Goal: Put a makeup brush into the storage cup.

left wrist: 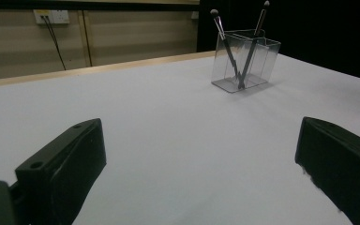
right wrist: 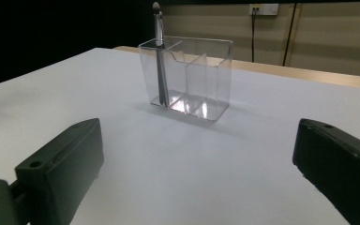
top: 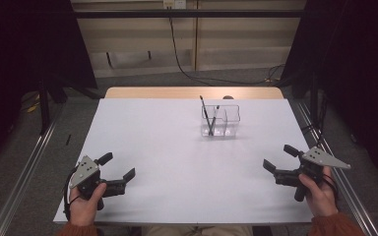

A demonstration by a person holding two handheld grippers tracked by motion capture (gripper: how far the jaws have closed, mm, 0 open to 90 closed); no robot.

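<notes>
With the left gripper [top: 119, 166] and right gripper [top: 279, 158] both spread wide and empty, grasp the two thin, light, probably slippery dark-handled makeup brushes [top: 210, 118] mid-handle above the clear compartmented acrylic holder [top: 228, 121] standing far-centre on the white table [top: 177, 162].

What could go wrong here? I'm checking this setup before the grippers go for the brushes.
1. The holder is clear, light-looking plastic standing free on the table; pulling a leaning brush sideways could tip or drag it.
2. The two brushes cross inside one compartment, so lifting one may snag or flick out the other.
3. Their handles are thin; the left gripper and right gripper, both wide open, might pinch off-centre and let one slip.
</notes>
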